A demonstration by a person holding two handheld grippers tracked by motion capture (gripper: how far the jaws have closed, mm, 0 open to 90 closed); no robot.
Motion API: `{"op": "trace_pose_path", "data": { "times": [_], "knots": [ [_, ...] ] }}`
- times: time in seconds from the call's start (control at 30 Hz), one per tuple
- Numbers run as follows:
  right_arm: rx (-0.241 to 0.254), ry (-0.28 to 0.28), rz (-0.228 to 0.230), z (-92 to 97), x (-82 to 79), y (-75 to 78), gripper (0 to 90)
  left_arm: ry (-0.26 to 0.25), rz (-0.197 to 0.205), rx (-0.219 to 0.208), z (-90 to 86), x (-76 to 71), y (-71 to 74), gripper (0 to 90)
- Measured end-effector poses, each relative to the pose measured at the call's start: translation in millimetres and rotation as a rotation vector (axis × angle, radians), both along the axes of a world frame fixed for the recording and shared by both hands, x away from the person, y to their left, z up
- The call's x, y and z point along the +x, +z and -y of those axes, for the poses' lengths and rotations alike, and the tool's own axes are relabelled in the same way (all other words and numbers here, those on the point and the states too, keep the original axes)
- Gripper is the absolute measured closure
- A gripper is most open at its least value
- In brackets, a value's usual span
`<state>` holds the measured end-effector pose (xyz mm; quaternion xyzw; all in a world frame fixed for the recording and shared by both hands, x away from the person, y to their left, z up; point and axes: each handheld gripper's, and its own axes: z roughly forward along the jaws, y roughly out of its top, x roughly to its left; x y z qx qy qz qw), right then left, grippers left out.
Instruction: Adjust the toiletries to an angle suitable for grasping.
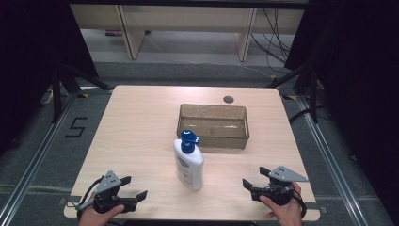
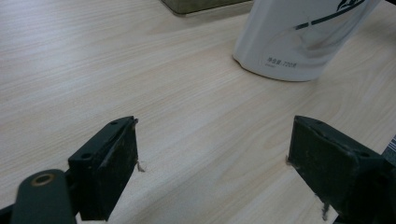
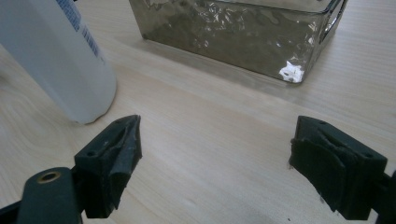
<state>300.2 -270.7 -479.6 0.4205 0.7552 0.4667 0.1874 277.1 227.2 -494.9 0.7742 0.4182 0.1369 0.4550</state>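
Pale wood table (image 1: 141,122) in a dark-curtained room: a pump bottle stands waiting between two idle grippers.

The white bottle (image 1: 188,165) with its blue pump (image 1: 189,138) stands upright near the table's middle, just in front of the clear tinted bin (image 1: 212,125). It looks smooth, rigid and likely slippery, perhaps weighty if full; the flat-sided body seems the safest hold, not the pump. The left gripper (image 1: 128,188) and right gripper (image 1: 253,176) rest at the near edge, jaws spread wide, holding nothing. Fill level cannot be told, and the small label print is hard to read.
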Motion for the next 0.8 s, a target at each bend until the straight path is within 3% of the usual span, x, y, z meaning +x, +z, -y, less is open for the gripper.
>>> {"op": "trace_pose_path", "data": {
  "times": [0.07,0.1,0.13,0.17,0.37,0.4,0.43,0.5,0.53,0.57,0.6,0.63,0.7,0.73,0.77,0.8],
  "knots": [
    [0.0,-0.007,-0.009,0.7,-0.5,0.5,16.4,0.005,0.0,-0.008,0.9,0.1,-0.3,15.2],
    [0.024,-0.018,-0.045,-1.1,-2.7,1.2,16.3,0.003,0.001,-0.006,0.6,0.2,-0.2,15.2],
    [0.021,-0.015,-0.033,-0.6,-2.4,1.3,16.4,0.002,0.001,-0.011,0.6,0.6,-0.6,15.2],
    [0.011,-0.009,0.009,0.8,0.4,0.5,16.1,0.003,0.0,-0.012,0.5,0.8,-0.8,15.2],
    [0.027,0.003,0.026,-1.1,-0.7,3.7,15.5,0.008,0.0,-0.016,0.7,0.7,-0.5,15.2],
    [0.058,-0.009,0.0,-3.3,-2.5,4.6,15.4,0.014,-0.003,-0.012,0.8,0.5,0.0,15.2],
    [0.066,0.01,0.029,-3.1,-0.3,4.3,15.5,0.014,-0.003,-0.009,0.4,0.7,0.1,15.2],
    [0.072,0.008,0.026,-4.3,-0.8,5.5,15.5,0.01,-0.002,-0.015,0.5,1.0,-0.6,15.2],
    [0.097,-0.004,0.003,-7.1,-2.5,6.2,15.4,0.01,-0.002,-0.015,0.5,1.0,-0.6,15.2],
    [0.076,0.008,0.033,-6.1,-1.0,6.9,15.5,0.015,-0.003,-0.016,1.1,0.8,-0.6,15.2],
    [0.076,0.008,0.033,-6.1,-1.0,6.9,15.5,0.015,-0.003,-0.016,1.1,0.8,-0.6,15.2],
    [0.1,0.019,0.04,-8.4,-0.6,7.7,15.5,0.01,0.0,-0.022,1.2,1.1,-1.0,15.2],
    [0.12,0.012,0.023,-10.4,-3.1,9.8,15.4,0.015,-0.003,-0.015,1.0,0.8,-0.5,15.2],
    [0.097,0.026,0.047,-8.7,-1.8,11.5,15.5,0.016,-0.005,-0.014,0.9,0.8,-0.3,15.2],
    [0.117,0.016,0.023,-11.5,-4.2,13.5,15.5,0.016,-0.004,-0.015,0.8,0.9,-0.5,15.2],
    [0.104,0.037,0.062,-12.4,-2.8,15.4,15.6,0.011,-0.002,-0.023,1.0,1.4,-1.2,15.2]
  ]
}}
